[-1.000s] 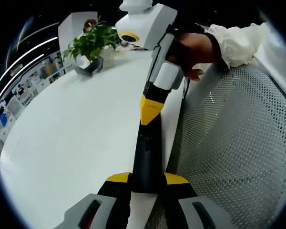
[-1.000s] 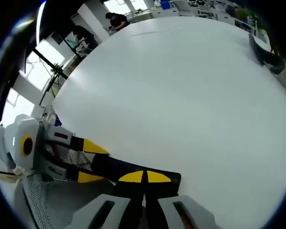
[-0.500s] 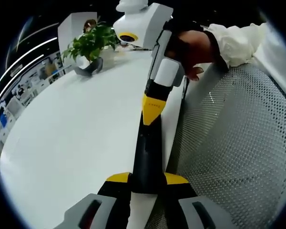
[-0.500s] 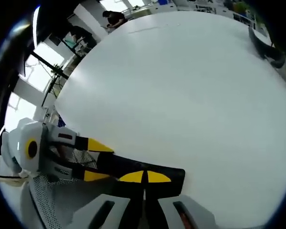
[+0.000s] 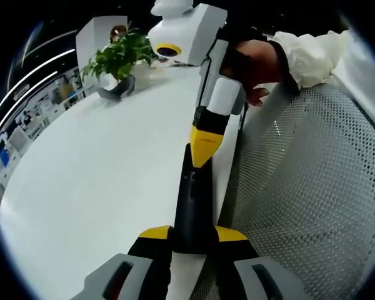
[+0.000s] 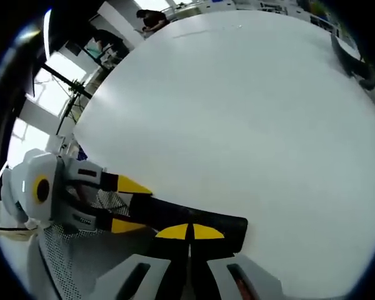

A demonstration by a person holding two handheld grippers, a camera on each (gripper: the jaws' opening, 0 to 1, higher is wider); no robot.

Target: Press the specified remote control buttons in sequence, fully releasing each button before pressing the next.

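While clamped in left gripper (image 5: pixel 194 240): black remote (image 5: pixel 192 206), no legible markings

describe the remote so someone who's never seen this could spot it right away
Start at the big white table and follow its near edge to where it meets the grey perforated mesh surface. The remote is the long, slim black bar there, clamped between the left gripper's yellow-tipped fingers, with the right gripper's closed yellow tip over it. It is the one black thing on the white top.
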